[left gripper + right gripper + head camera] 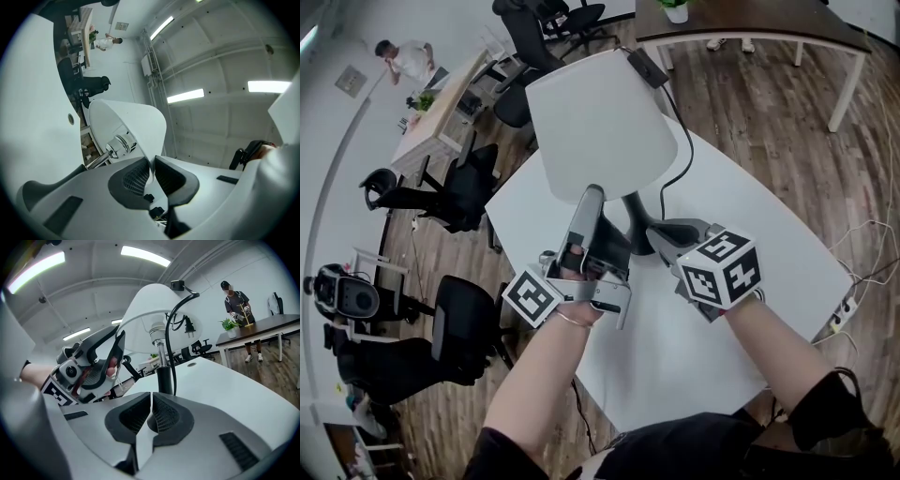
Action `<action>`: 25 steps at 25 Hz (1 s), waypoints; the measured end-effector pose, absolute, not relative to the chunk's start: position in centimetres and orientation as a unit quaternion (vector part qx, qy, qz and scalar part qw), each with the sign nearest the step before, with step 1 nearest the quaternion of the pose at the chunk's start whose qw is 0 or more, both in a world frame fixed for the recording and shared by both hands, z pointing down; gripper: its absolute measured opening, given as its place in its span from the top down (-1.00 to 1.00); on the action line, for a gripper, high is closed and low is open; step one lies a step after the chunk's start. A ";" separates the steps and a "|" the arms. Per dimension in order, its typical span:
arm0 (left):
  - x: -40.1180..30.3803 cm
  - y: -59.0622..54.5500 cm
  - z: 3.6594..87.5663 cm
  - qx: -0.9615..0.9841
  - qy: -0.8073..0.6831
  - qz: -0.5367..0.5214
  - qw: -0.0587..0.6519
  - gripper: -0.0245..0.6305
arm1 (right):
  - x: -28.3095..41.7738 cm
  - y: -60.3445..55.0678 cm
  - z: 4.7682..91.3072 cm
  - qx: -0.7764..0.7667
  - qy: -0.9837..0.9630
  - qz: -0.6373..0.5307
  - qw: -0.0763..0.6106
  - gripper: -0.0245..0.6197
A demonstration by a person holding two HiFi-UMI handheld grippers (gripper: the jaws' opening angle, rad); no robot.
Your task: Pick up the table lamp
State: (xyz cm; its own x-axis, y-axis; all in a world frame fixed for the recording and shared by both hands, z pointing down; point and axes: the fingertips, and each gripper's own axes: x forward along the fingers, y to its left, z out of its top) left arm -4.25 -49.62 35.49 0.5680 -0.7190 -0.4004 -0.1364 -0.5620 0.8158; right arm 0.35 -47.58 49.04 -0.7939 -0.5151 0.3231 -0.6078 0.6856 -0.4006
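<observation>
Head view shows the table lamp (600, 131) standing on the white desk (750, 272), its long axis roughly upright, just ahead of both claws. The left claw (592, 195) reaches upward and, in the left gripper view, pinches the thin lower rim of the shade (136, 122), a smooth white cone. The right claw (659, 234) is closed on nothing. In the right gripper view the dark round stem (164, 378) and black cable (174, 329) stand straight ahead, near its tips. That claw is nearer the stem, which probably offers a firmer hold than the flimsy-looking rim.
</observation>
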 end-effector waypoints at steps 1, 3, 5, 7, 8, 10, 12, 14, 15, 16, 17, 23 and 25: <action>-4.1 -49.8 35.5 0.799 -0.272 -0.378 0.380 0.78 | 0.4 -48.0 49.0 0.307 -0.913 0.252 0.089 0.87; -3.9 -50.2 35.4 0.799 -0.275 -0.379 0.378 0.79 | 0.5 -49.0 49.1 0.309 -0.911 0.258 0.085 0.87; -3.7 -50.7 35.4 0.796 -0.275 -0.381 0.381 0.80 | 0.6 -49.7 49.5 0.310 -0.910 0.263 0.081 0.87; -3.6 -50.8 35.4 0.795 -0.275 -0.381 0.384 0.80 | 0.2 -49.9 50.1 0.304 -0.910 0.269 0.082 0.45; -3.5 -50.8 35.4 0.795 -0.274 -0.380 0.386 0.81 | -0.1 -49.8 50.4 0.299 -0.911 0.272 0.084 0.29; -3.4 -50.7 35.5 0.796 -0.271 -0.377 0.389 0.82 | -0.5 -50.0 51.1 0.301 -0.909 0.274 0.094 0.24; -3.4 -50.5 35.6 0.797 -0.268 -0.376 0.390 0.82 | -0.4 -50.5 52.2 0.315 -0.903 0.273 0.107 0.22; -3.3 -50.3 35.6 0.798 -0.265 -0.376 0.389 0.82 | -0.3 -50.8 53.1 0.326 -0.898 0.271 0.116 0.22; -3.3 -50.2 35.6 0.799 -0.263 -0.376 0.389 0.82 | -0.3 -50.9 53.4 0.329 -0.898 0.269 0.119 0.22; -3.2 -50.1 35.7 0.800 -0.262 -0.375 0.389 0.82 | -0.4 -50.9 53.6 0.330 -0.897 0.266 0.122 0.22; -3.2 -50.1 35.7 0.801 -0.261 -0.374 0.388 0.82 | -0.6 -51.0 53.8 0.331 -0.898 0.262 0.125 0.22; -3.0 -49.8 35.8 0.804 -0.257 -0.369 0.389 0.82 | -1.4 -51.3 55.1 0.329 -0.897 0.261 0.137 0.22; -3.0 -49.6 35.9 0.804 -0.256 -0.368 0.390 0.82 | -1.3 -51.3 55.3 0.320 -0.898 0.272 0.129 0.25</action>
